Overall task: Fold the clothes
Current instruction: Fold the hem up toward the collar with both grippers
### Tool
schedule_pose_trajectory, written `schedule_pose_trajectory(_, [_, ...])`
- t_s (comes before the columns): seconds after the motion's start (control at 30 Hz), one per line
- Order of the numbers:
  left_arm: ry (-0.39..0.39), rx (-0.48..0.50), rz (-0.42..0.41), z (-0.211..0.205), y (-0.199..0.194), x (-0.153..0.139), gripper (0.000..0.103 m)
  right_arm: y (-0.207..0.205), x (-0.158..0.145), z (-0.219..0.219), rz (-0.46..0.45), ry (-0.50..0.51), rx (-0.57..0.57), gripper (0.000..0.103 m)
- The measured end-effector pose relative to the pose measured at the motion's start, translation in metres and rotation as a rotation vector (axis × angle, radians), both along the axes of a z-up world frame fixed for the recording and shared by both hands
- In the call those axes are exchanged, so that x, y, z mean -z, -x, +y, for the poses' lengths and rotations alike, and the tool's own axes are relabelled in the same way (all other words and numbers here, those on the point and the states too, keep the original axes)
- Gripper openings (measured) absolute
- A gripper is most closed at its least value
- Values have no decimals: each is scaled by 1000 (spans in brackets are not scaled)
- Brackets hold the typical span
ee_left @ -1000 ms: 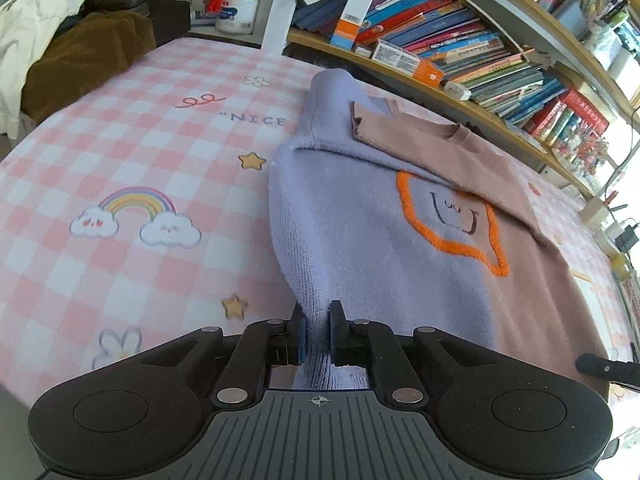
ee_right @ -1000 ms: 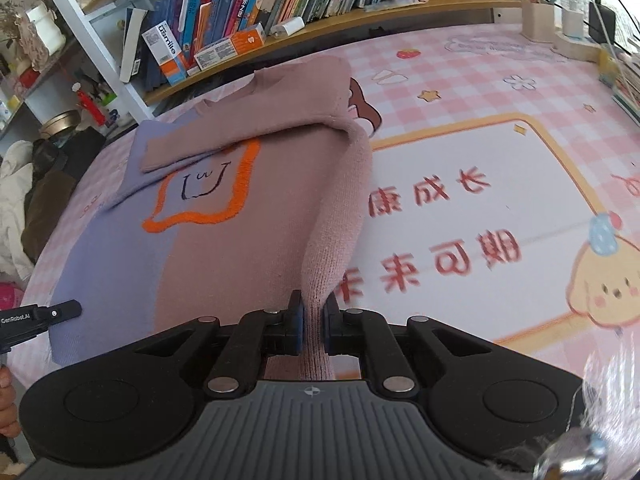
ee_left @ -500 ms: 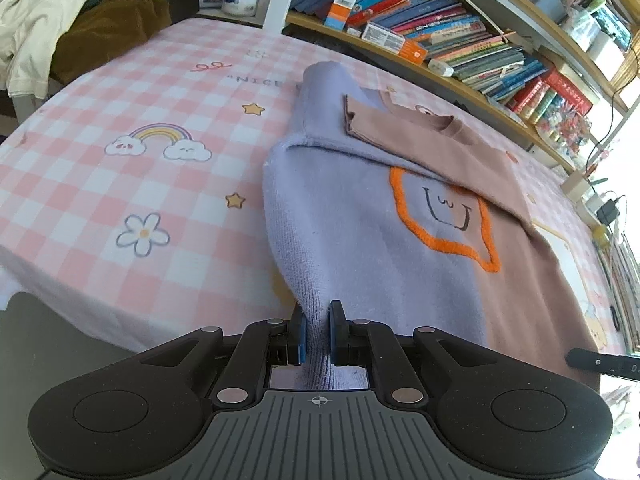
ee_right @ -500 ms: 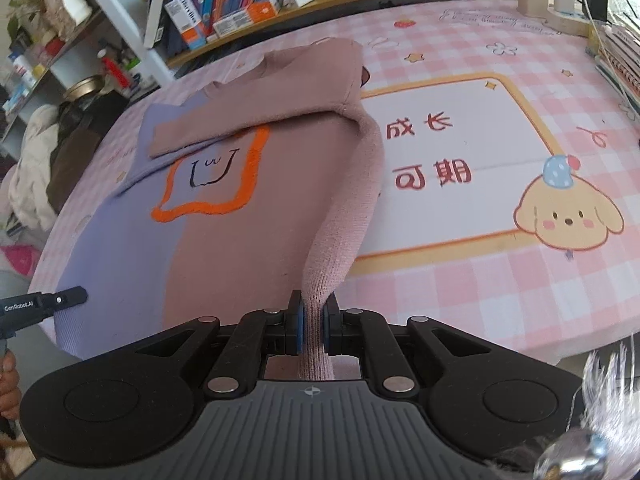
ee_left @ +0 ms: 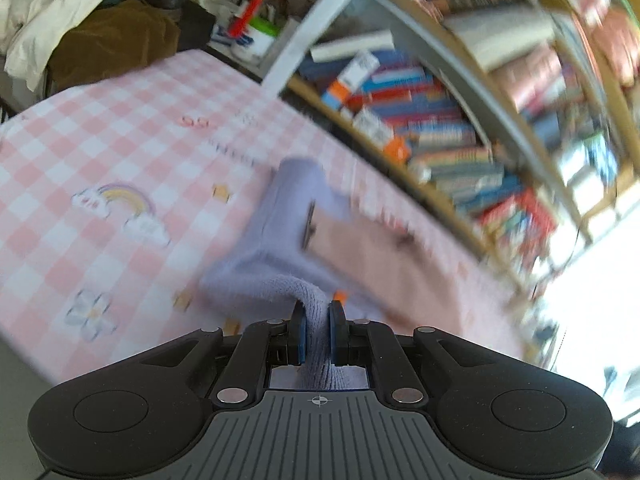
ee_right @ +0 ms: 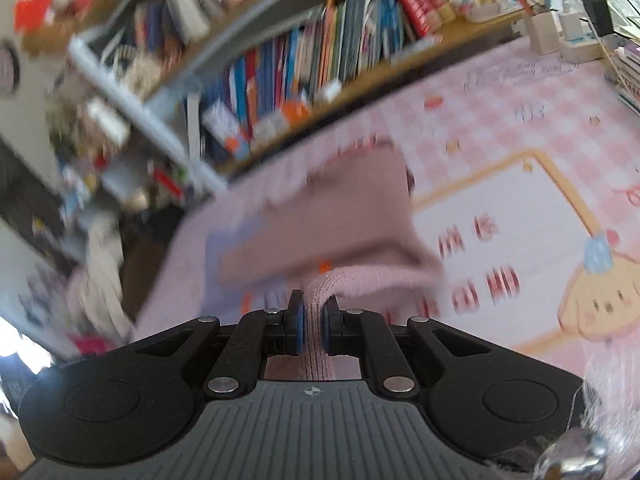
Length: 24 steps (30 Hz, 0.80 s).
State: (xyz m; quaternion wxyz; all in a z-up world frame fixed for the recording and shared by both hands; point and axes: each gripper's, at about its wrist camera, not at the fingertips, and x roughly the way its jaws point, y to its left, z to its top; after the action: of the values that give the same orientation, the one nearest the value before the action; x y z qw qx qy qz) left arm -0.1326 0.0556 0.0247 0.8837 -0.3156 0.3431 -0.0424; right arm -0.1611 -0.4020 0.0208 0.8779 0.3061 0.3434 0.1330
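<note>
Over the pink checked counter (ee_left: pixel 100 128): my left hand-held gripper (ee_left: pixel 317 330) clamps the sweater (ee_left: pixel 280 216)'s lilac hem, right hand-held gripper (ee_right: pixel 313 326) its pink hem. Bottom-up fold underway; next, lay hem at collar.

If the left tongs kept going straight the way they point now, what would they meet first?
Probably the sweater itself: the left tongs grip its lilac hem, and its body lies directly ahead on the checked cloth. Blur hides depth.
</note>
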Motion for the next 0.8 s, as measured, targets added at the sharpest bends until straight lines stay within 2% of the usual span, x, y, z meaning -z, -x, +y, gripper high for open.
schedule_pose_trajectory(0.1, [46, -18, -23, 4, -26, -2, 9, -23, -6, -4, -27, -18, 42, 8])
schedule_pose_trajectory(0.3, [17, 9, -35, 0, -86, -6, 10, -75, -10, -1, -34, -6, 89, 8])
schedule_pose_trajectory(0.57, [-13, 30, 39, 3, -147, 19, 11, -135, 11, 6, 26, 11, 158, 9])
schedule_pose_trajectory(0.8, [-21, 49, 117, 5, -176, 44, 14, -167, 32, 14, 84, 50, 184, 10])
